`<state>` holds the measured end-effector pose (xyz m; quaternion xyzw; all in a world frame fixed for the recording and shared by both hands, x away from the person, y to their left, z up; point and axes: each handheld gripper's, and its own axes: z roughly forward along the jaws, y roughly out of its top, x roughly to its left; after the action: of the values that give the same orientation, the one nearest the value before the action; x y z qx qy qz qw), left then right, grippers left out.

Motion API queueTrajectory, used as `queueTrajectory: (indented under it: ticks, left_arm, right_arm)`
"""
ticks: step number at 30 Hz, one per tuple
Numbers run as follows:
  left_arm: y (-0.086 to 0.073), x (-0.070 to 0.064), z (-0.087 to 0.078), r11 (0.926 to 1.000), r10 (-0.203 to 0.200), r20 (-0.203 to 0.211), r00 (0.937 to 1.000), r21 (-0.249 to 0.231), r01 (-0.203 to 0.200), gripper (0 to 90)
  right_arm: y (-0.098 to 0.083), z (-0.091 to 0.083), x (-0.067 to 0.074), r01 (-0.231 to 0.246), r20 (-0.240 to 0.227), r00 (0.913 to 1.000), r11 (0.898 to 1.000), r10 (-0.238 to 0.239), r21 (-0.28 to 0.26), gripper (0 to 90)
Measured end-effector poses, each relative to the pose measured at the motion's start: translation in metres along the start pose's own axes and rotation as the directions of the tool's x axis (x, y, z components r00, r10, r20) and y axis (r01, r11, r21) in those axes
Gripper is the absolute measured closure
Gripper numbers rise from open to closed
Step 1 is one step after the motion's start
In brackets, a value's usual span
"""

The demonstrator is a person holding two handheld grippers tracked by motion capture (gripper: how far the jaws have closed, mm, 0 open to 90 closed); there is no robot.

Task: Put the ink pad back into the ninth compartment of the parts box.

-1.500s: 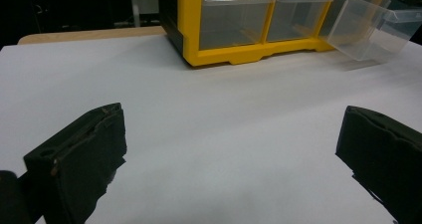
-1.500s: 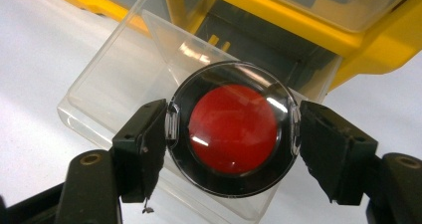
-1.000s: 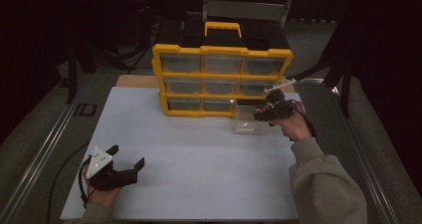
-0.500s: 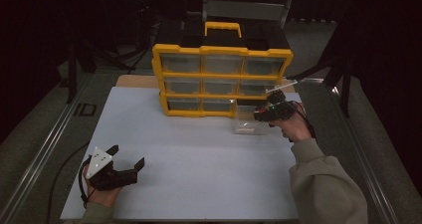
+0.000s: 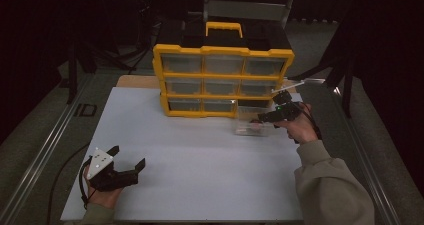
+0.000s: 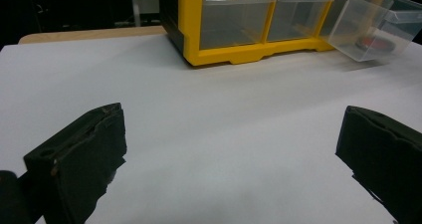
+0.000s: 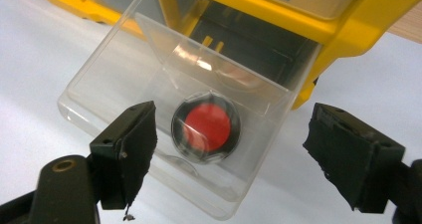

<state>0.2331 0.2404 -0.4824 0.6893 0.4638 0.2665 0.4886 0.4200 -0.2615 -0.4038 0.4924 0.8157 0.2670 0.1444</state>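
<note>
The left tool [image 5: 125, 166] rests low near the front left corner of the tabletop [image 5: 200, 155], held in a hand that comes in from the front edge. Its two black jaws are spread wide with nothing between them. The left gripper view shows bare white tabletop under those jaws, and far off the yellow drawer box [image 6: 239, 20].

That box stands at the back edge, in the middle. Its bottom right clear drawer [image 5: 252, 121] is pulled out onto the tabletop.

The right tool [image 5: 261, 119] is held out from the right side, with the arm bent, at that drawer. Its jaws have just been opening and grip nothing. The right gripper view shows a round red thing [image 7: 206, 126] lying inside the drawer, just past the open jaws and between them.
</note>
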Motion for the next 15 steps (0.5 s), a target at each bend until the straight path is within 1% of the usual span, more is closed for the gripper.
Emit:
queueTrajectory:
  ticks: [6, 7, 15]
  left_arm:
    - [0.0001, 0.0, 0.0002, 1.0, 0.0, 0.0, 1.0, 0.0, 0.0, 0.1]
    - [0.0, 0.0, 0.0001, 1.0, 0.001, 0.001, 1.0, -0.001, -0.001, 0.1]
    - [-0.0002, 0.0003, -0.0007, 1.0, 0.0, 0.002, 1.0, -0.003, 0.0, 0.1]
  right_arm:
    - [-0.0003, -0.0027, 0.0018, 0.014, -0.008, 0.9999, 1.0, -0.014, 0.005, 19.2]
    - [-0.0005, -0.004, 0.003, 0.026, -0.014, 0.9996, 1.0, -0.026, 0.009, 19.2]
    - [-0.002, -0.0076, 0.0057, 0.047, -0.034, 0.9984, 0.999, -0.046, 0.021, 18.2]
